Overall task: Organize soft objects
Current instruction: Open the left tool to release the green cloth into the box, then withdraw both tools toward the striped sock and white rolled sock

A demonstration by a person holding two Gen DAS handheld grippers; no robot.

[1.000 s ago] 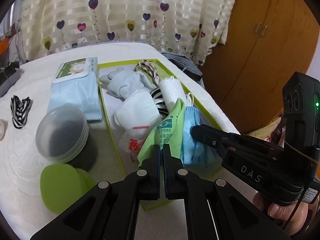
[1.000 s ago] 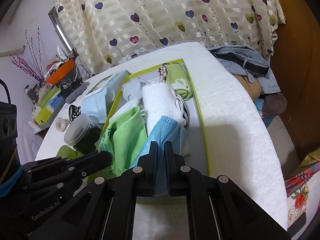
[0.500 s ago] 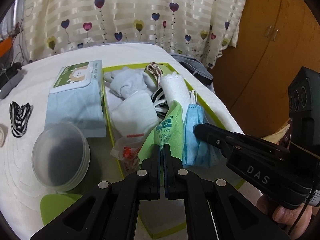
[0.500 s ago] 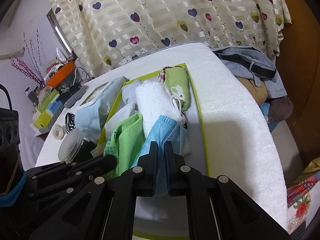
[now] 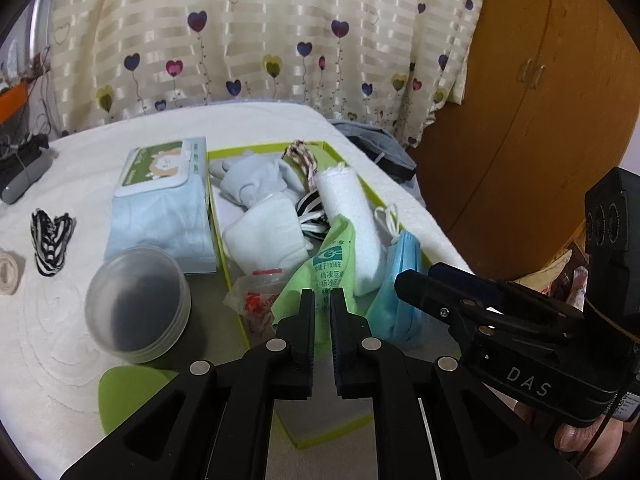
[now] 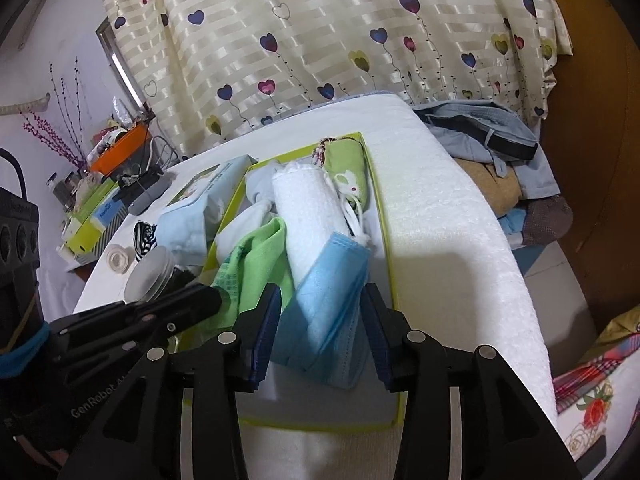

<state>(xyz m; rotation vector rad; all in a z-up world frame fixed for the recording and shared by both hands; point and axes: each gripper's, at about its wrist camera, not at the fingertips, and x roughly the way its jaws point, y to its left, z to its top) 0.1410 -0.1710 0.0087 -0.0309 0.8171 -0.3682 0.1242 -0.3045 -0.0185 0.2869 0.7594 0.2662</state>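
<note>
A green-rimmed tray (image 5: 360,184) (image 6: 394,280) on the white table holds soft things: a rolled white towel (image 5: 352,216) (image 6: 312,216), white gloves (image 5: 256,184), a green cloth bag (image 5: 332,264) (image 6: 256,268) and a blue face mask (image 5: 400,280) (image 6: 332,304). My left gripper (image 5: 322,300) stands slightly open around the green bag's near edge. My right gripper (image 6: 320,320) is open, its fingers on either side of the blue mask, which lies slack in the tray.
A blue wipes pack (image 5: 160,200) lies left of the tray. A lidded dark jar (image 5: 138,304), a green lid (image 5: 132,396), a striped cloth (image 5: 50,240) and a tape roll (image 5: 8,278) sit on the table. Clothes (image 6: 488,148) pile beyond the right edge.
Both grippers were shut, left on the green bag and right on the blue mask. Now both have opened; the right is wide open and the mask has dropped loose.
</note>
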